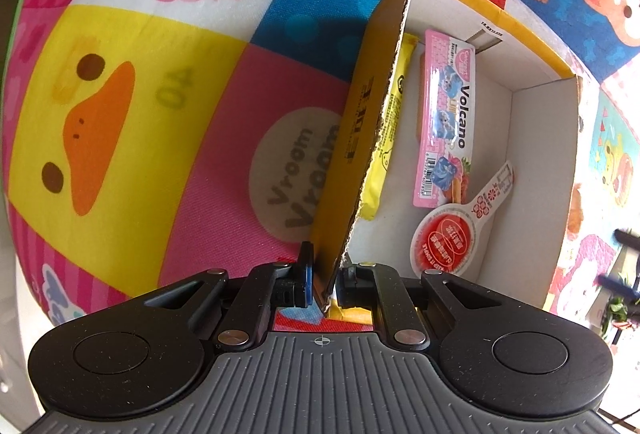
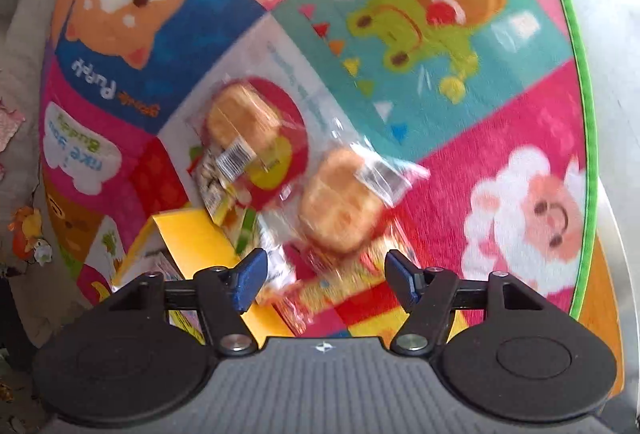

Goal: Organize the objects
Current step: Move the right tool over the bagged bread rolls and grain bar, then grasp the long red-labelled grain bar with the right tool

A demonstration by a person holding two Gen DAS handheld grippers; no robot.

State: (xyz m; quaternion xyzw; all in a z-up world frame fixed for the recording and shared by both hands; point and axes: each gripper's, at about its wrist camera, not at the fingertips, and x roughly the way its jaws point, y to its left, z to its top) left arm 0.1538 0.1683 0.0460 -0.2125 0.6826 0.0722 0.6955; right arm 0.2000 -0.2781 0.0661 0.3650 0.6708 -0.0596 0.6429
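My left gripper [image 1: 325, 276] is shut on the near wall of a yellow cardboard box [image 1: 372, 122] with a white inside. In the box lie a pink Volcano pack [image 1: 448, 114], a yellow packet [image 1: 390, 138] against the wall, and a red round-topped cup [image 1: 446, 238]. My right gripper [image 2: 326, 276] is open above the play mat. Just ahead of it lie two clear-wrapped buns, one near [image 2: 338, 206] and one farther left [image 2: 242, 122]. A striped red and yellow packet [image 2: 344, 298] lies between its fingers. The box corner [image 2: 192, 234] shows at the lower left.
Everything rests on a colourful cartoon play mat [image 1: 132, 106] with a green border [image 2: 580, 74]. Grey floor [image 2: 616, 34] lies beyond the mat's edge on the right. Small toys [image 2: 28, 234] lie off the mat at the left.
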